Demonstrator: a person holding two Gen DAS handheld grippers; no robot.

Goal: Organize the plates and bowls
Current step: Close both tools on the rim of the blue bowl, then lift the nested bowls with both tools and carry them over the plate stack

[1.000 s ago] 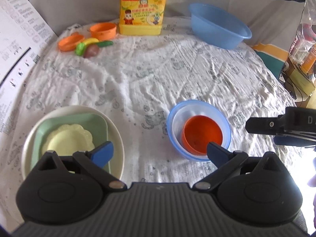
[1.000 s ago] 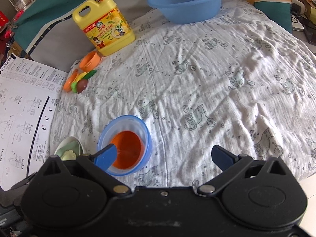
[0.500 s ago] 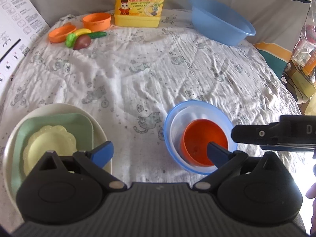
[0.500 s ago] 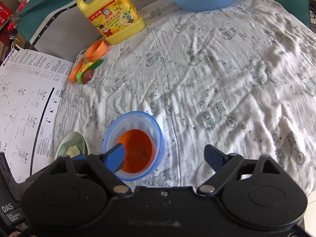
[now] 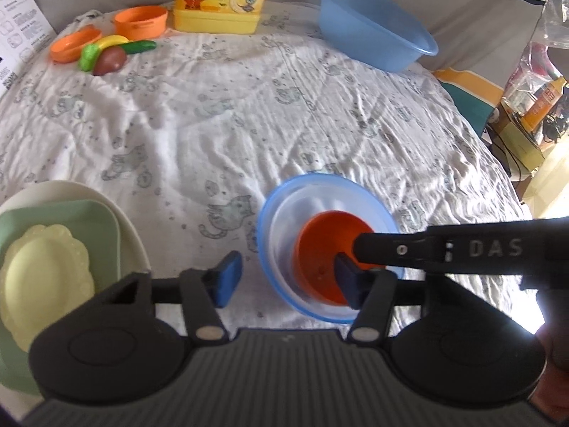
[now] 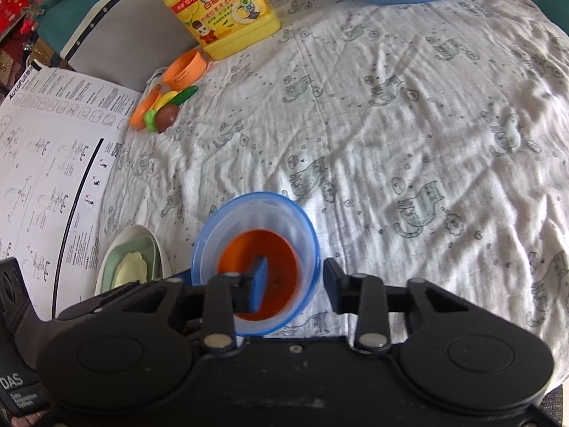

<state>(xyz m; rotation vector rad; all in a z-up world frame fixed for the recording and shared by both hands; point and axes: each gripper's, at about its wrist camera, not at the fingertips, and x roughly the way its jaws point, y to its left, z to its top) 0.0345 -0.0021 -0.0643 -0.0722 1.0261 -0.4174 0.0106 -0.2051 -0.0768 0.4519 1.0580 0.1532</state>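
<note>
1. In the left wrist view we saw, at the far left, a stack of plates: a scalloped pale yellow plate (image 5: 42, 281) on a square mint-green plate (image 5: 89, 220) on a round cream plate (image 5: 117, 210). The right wrist view showed only a sliver of that stack (image 6: 131, 263).
2. Further right, the translucent blue-rimmed plastic bowl (image 5: 320, 192) sat on the cat-print white cloth (image 5: 249, 106) with the small orange plastic bowl (image 5: 320, 249) nested inside.
3. Our left gripper (image 5: 284, 277) was closing across the blue bowl's left wall, one pad outside and one inside the orange bowl; we could not tell whether the pads pressed yet.
4. Our right gripper (image 6: 293, 281) was closing on the right wall, one pad inside and one outside; contact was likewise unclear.
5. Only the right wrist view showed the printed instruction sheet (image 6: 46, 163); only the left wrist view showed the cluttered shelf (image 5: 533, 106) at far right.
</note>
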